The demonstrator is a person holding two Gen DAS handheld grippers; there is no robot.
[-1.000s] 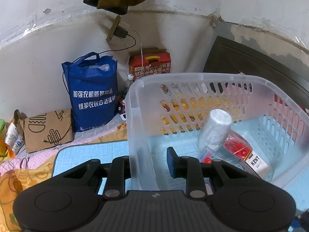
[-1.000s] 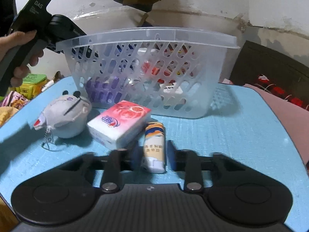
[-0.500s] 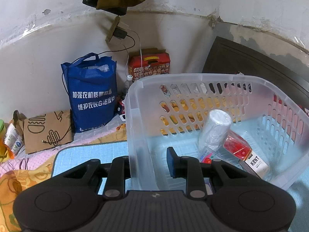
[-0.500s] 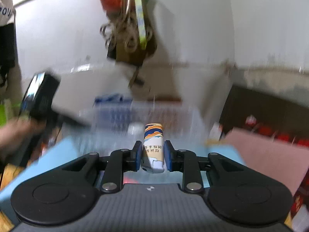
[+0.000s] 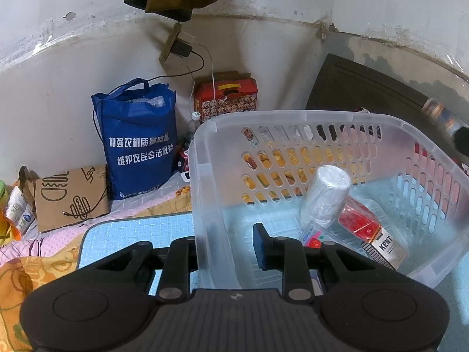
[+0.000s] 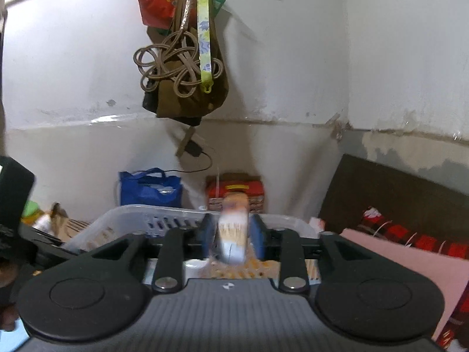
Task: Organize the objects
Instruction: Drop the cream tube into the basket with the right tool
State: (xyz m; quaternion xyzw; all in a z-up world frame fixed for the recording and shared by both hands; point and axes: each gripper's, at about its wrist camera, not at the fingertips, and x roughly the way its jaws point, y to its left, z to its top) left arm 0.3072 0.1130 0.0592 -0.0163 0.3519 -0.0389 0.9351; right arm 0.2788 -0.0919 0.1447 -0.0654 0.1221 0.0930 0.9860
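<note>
**Right gripper letting go of a small carton above the basket**

Right gripper (image 6: 233,236) is held above the near rim of the clear plastic basket (image 6: 140,215), its jaws opening around a small orange-and-white carton (image 6: 233,231). The carton is blurred and sits between the blue pads (image 6: 258,234) with a gap showing on each side, so they no longer press it. Past it, a blue tote bag (image 6: 149,189) and a red gift box (image 6: 234,189) stand against the wall, and a bundle of bags and cords (image 6: 184,67) hangs higher up.

Left gripper (image 5: 225,246) pinches the basket's near wall (image 5: 211,205), one finger outside and the other finger (image 5: 261,245) inside. Within the basket lie a white roll (image 5: 325,195), a red packet (image 5: 357,223), a box marked KENT (image 5: 387,248) and a small red-and-white item (image 5: 312,236). The basket stands on a light blue mat (image 5: 132,237). Left of it, a brown paper bag (image 5: 70,196) leans near the blue tote, with the red gift box behind at the wall.
</note>
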